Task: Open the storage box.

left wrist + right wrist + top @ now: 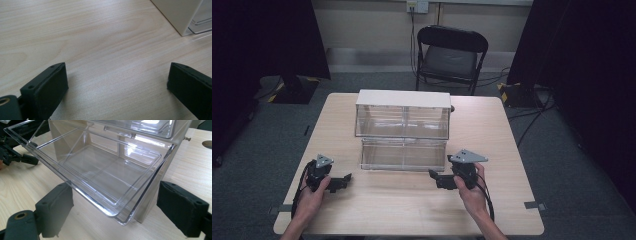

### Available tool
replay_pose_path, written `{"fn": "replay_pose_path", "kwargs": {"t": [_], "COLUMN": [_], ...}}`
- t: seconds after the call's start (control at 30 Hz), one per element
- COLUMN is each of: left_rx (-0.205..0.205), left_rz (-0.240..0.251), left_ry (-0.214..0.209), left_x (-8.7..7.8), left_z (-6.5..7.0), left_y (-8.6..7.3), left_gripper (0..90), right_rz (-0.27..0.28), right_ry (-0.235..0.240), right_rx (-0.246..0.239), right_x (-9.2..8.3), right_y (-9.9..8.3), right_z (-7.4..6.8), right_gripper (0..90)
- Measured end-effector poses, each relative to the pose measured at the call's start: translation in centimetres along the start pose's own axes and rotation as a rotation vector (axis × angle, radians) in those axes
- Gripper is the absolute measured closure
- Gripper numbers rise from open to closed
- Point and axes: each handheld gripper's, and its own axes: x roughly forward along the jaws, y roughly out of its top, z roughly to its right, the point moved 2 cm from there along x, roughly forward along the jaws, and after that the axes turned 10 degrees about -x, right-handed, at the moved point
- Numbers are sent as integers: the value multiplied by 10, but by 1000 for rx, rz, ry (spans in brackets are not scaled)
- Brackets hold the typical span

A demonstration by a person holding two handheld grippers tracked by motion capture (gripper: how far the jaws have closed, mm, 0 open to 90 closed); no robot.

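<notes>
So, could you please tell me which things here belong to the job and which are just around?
In the job: pulled-out clear lower drawer; white drawer cabinet; right tongs; left tongs, both open.

Just around: black folding chair; wall socket; floor cables.

In the right gripper view, the right hand-held gripper [115, 212] has its two black jaws spread wide, one at lower left, one at lower right, both above the pale wooden tabletop [30, 187]. Between and just beyond them juts the near corner of a clear plastic drawer [100, 175], pulled out of a cream-walled cabinet [150, 202] and tilted downward at its front. A second clear drawer [140, 126] sits closed above it. At far left, part of the other hand-held gripper [15, 155] rests near the drawer's far corner.
</notes>
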Motion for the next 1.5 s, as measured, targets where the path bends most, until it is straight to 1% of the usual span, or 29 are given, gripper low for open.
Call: {"fn": "replay_pose_path", "kwargs": {"t": [0.33,0.57,0.7,0.87,1.0,1.17,1.3,1.5], "left_rx": [-2,-2,-2,-2,0,-2,-2,-2], "left_rz": [1,1,1,1,0,1,1,1], "left_ry": [0,0,0,0,0,0,0,0], "left_x": [0,0,0,0,0,0,0,0], "left_z": [0,0,0,0,0,0,0,0], "left_y": [0,0,0,0,0,0,0,0], "left_gripper": [27,27,27,27,27,27,27,27], "right_rz": [26,23,28,45,48,45,49,55], "right_ry": [-2,3,7,11,15,12,-5,-1], "right_rx": [0,6,18,19,24,19,24,25], "right_x": [-2,-3,-4,-6,-7,-6,-7,-8], "right_y": [2,2,4,7,8,7,7,8], "right_z": [0,1,1,3,4,3,4,5], "right_gripper": [130,130,130,130,130,130,132,132]}}
